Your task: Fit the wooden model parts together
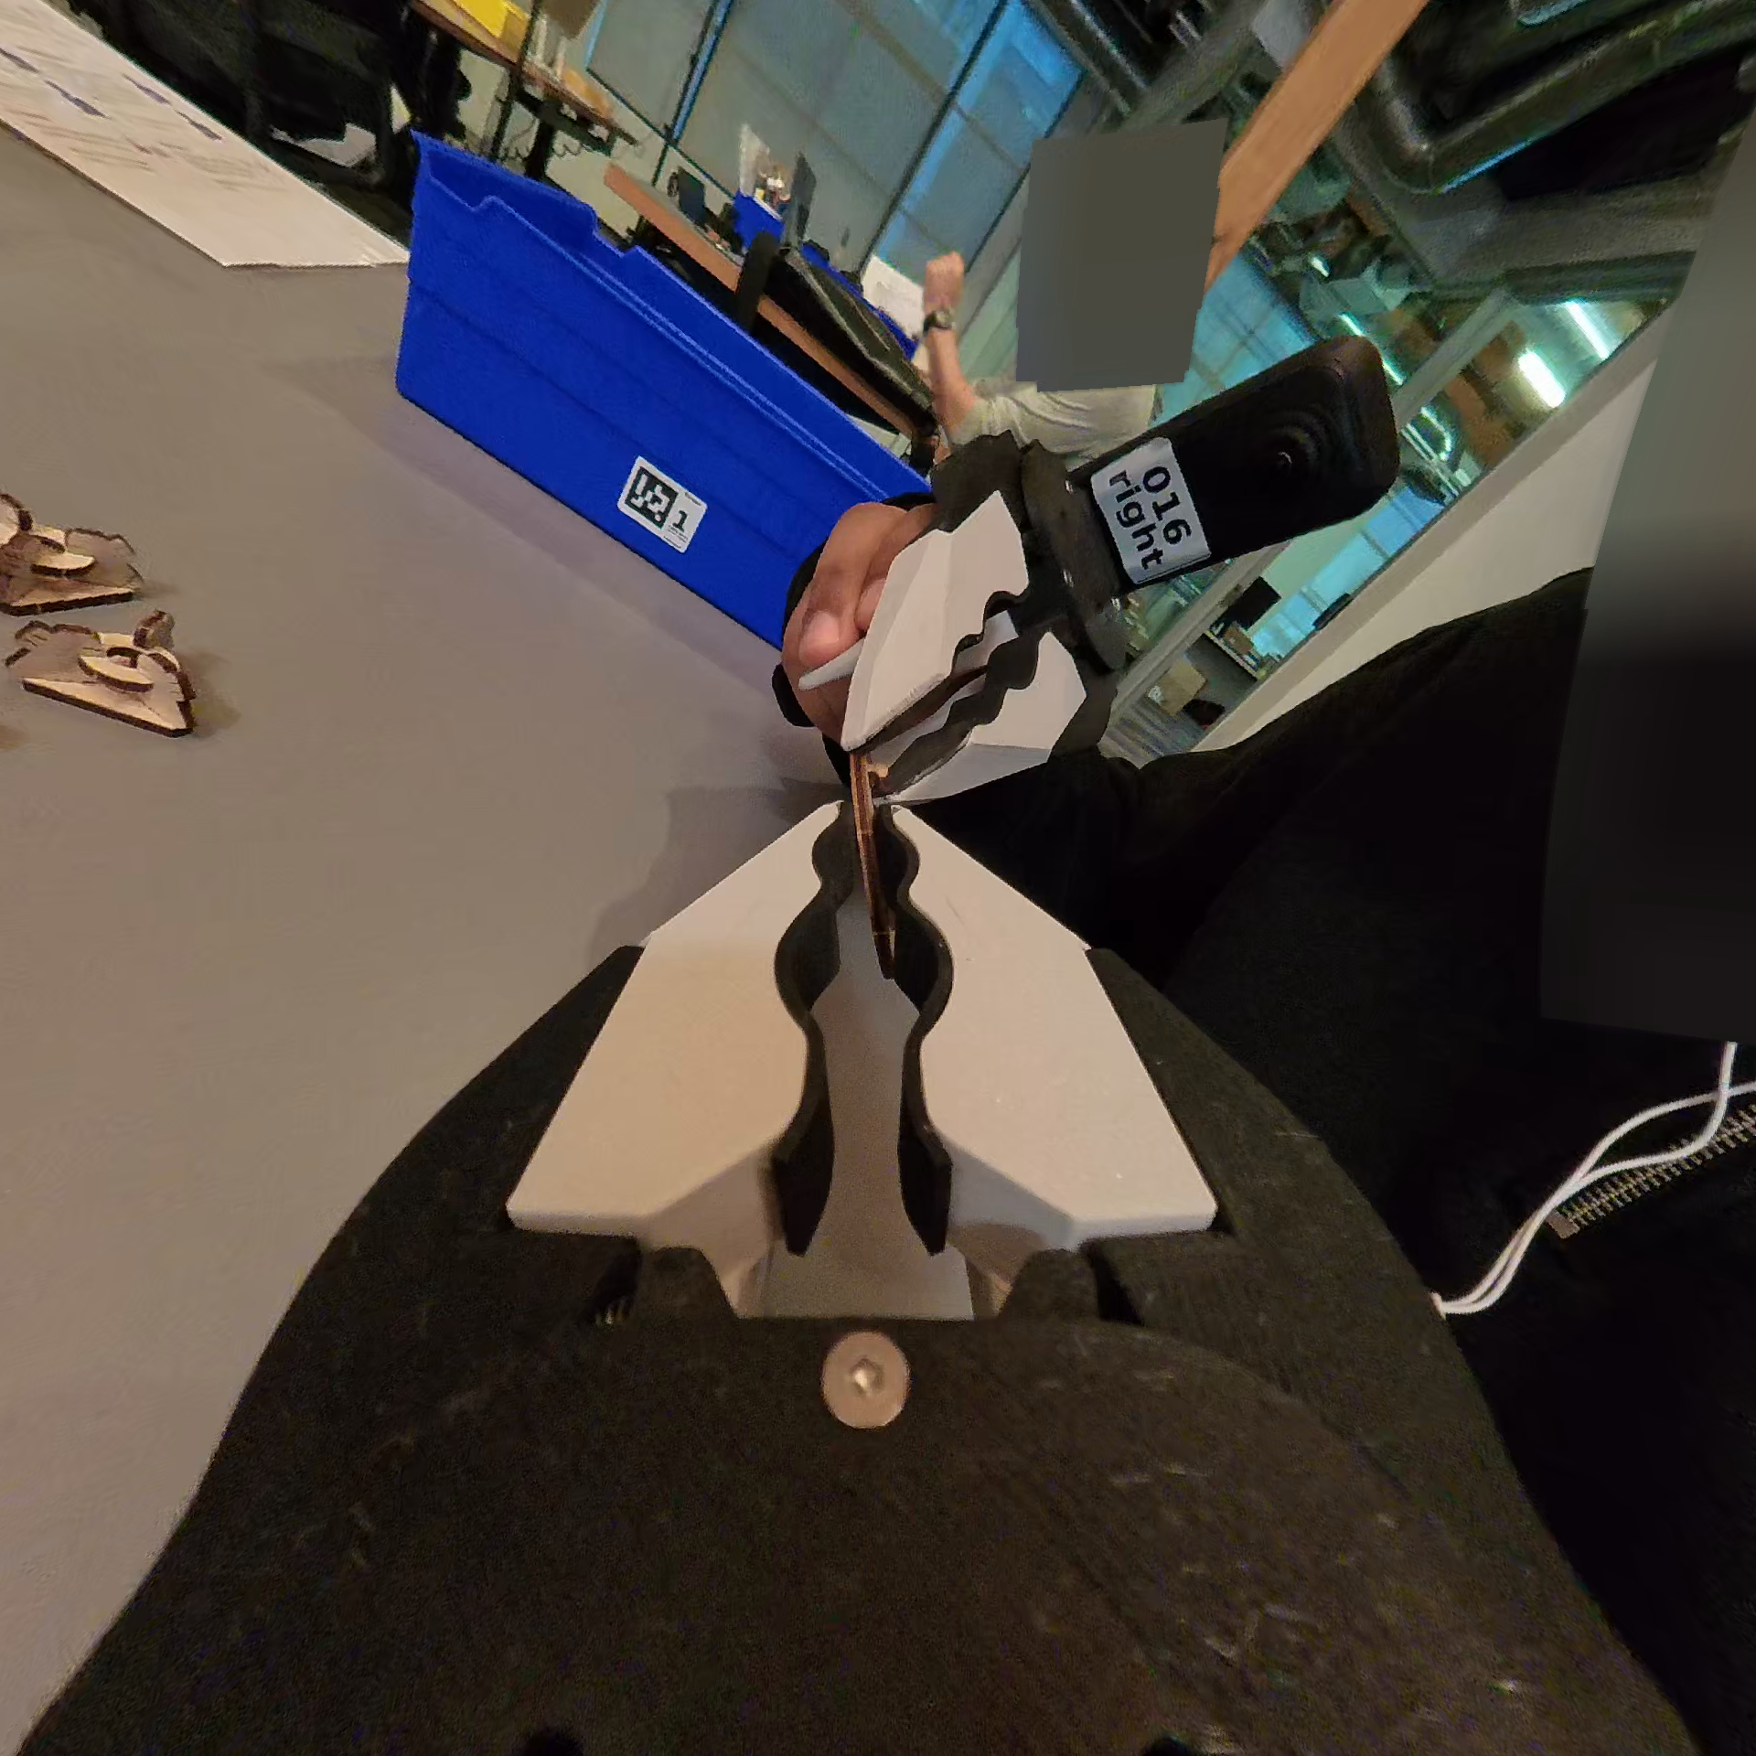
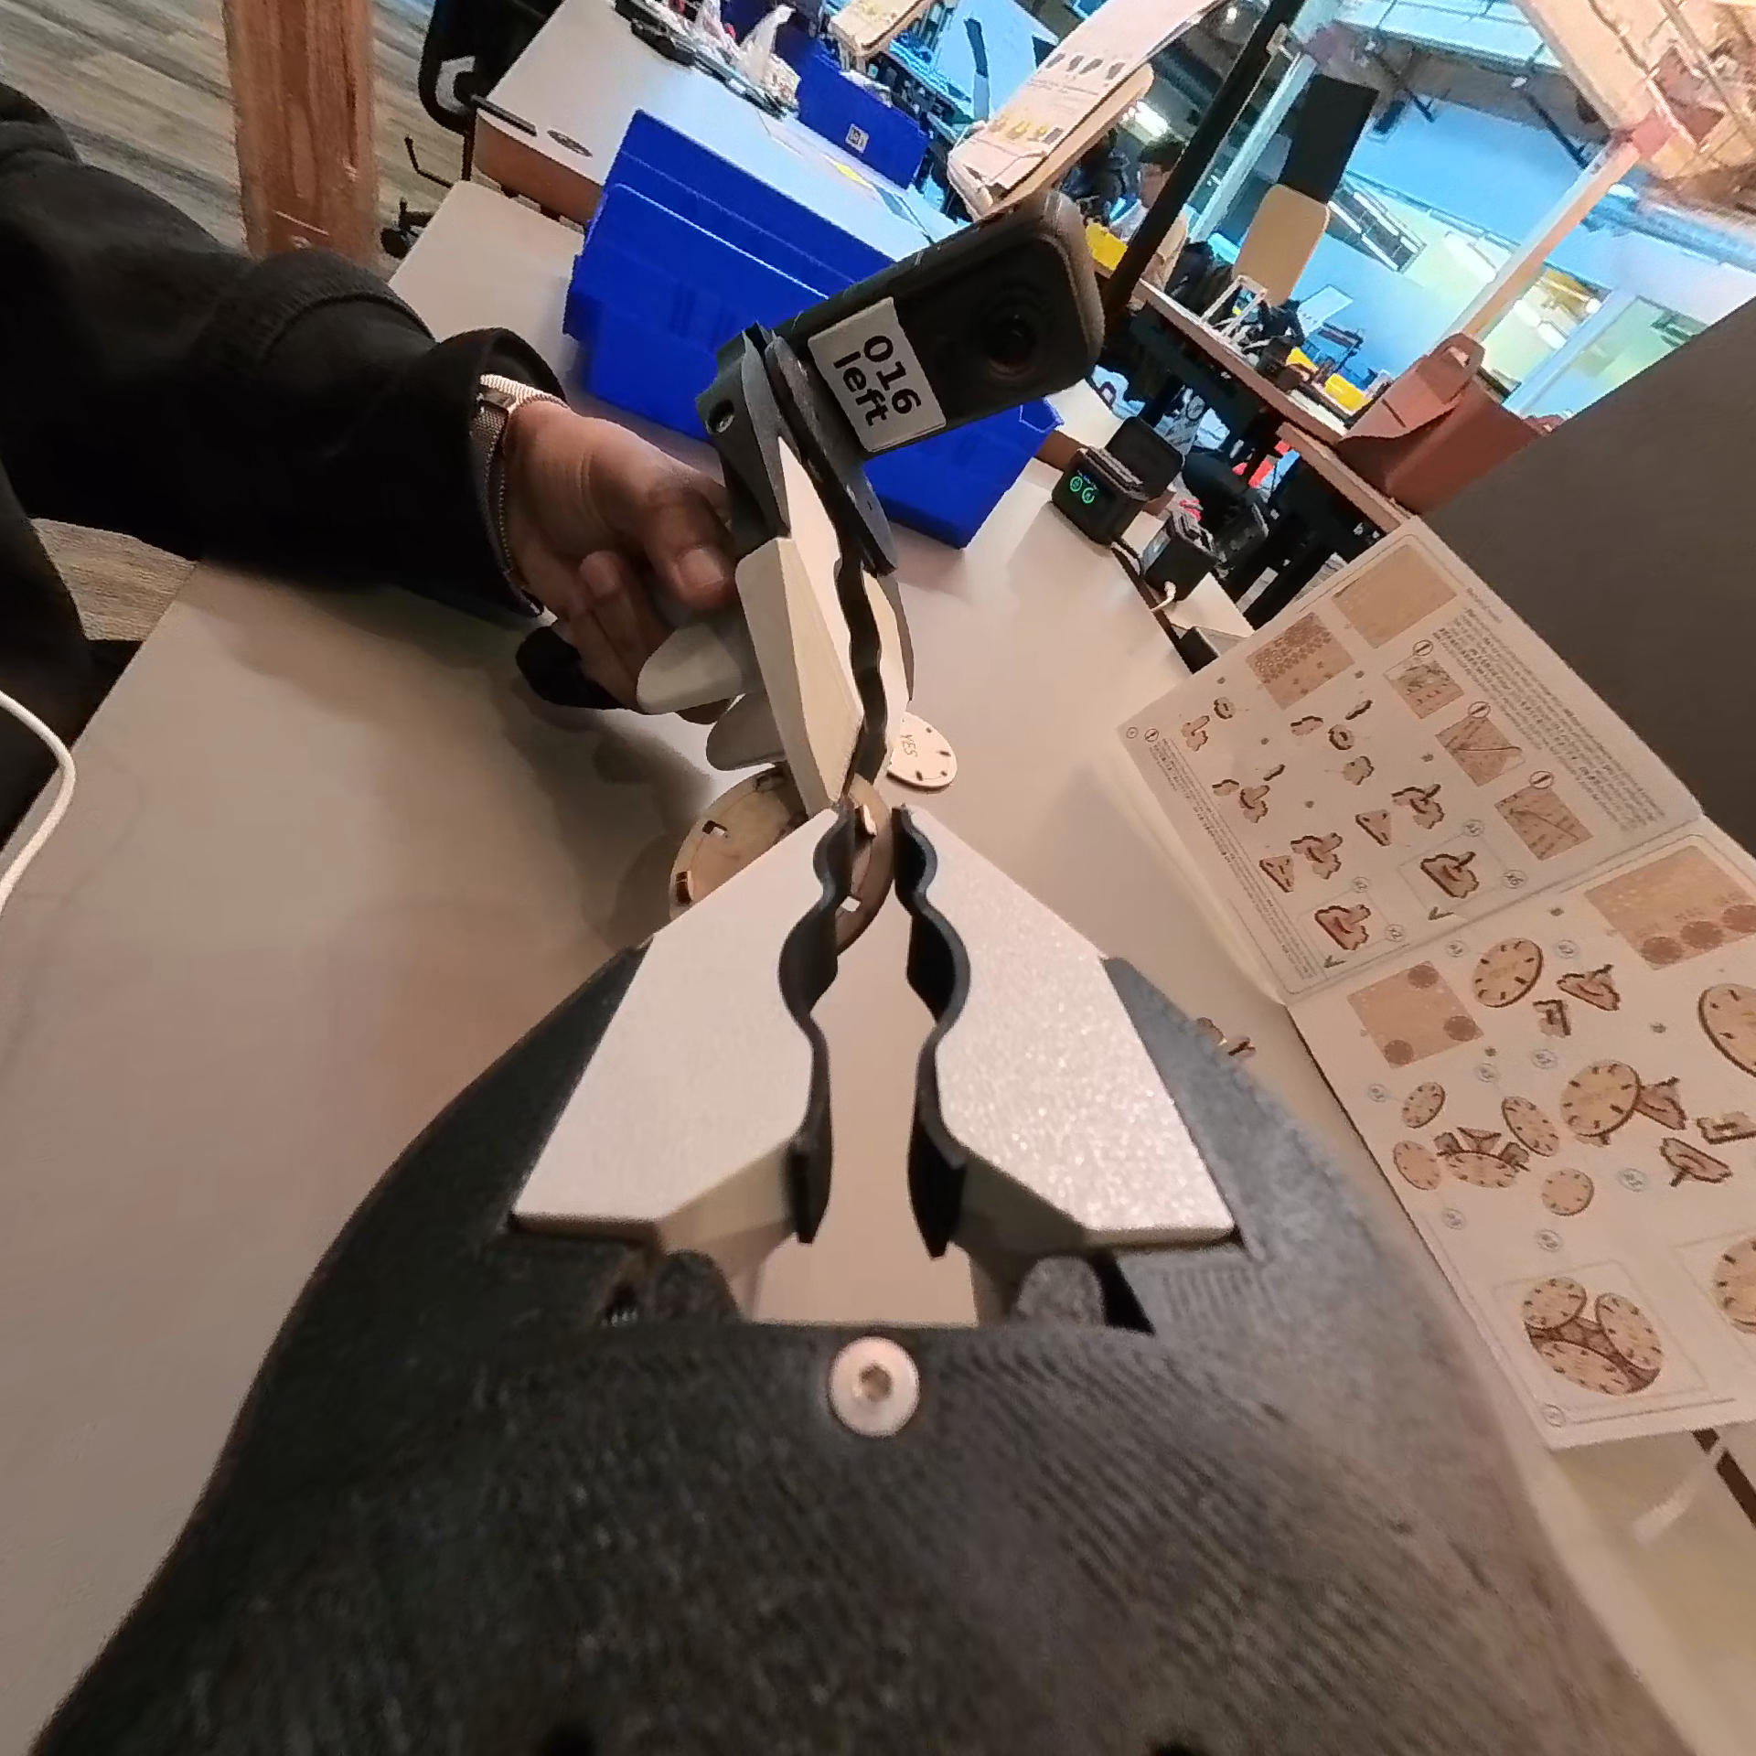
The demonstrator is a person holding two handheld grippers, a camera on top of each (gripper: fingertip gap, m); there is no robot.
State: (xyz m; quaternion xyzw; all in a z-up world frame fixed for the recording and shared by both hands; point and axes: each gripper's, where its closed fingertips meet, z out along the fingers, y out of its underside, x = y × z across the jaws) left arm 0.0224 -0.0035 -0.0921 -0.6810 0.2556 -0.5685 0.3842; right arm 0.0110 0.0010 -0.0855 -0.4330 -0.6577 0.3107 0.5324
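The left gripper (image 1: 869,836) has its fingers pinched on a thin wooden disc (image 1: 869,884), seen edge-on in its own view, the dark pads pressing both faces. The right gripper (image 2: 869,836) meets it tip to tip, its fingers narrowed on a small wooden tab (image 1: 879,760) that butts the disc's upper edge; how firmly the pads press it I cannot tell. Both pieces hang above the grey worktop (image 1: 285,855), close to the person's dark sleeve. To do this well, I judge the disc should be kept steady and square while the tab goes straight into its slot — thin plywood may split if twisted. Below lie two more slotted discs (image 2: 732,836) and (image 2: 922,755). Farther out: small assembled wooden pieces (image 1: 104,665), a blue bin (image 1: 608,380), and a pictured instruction sheet (image 2: 1425,855).
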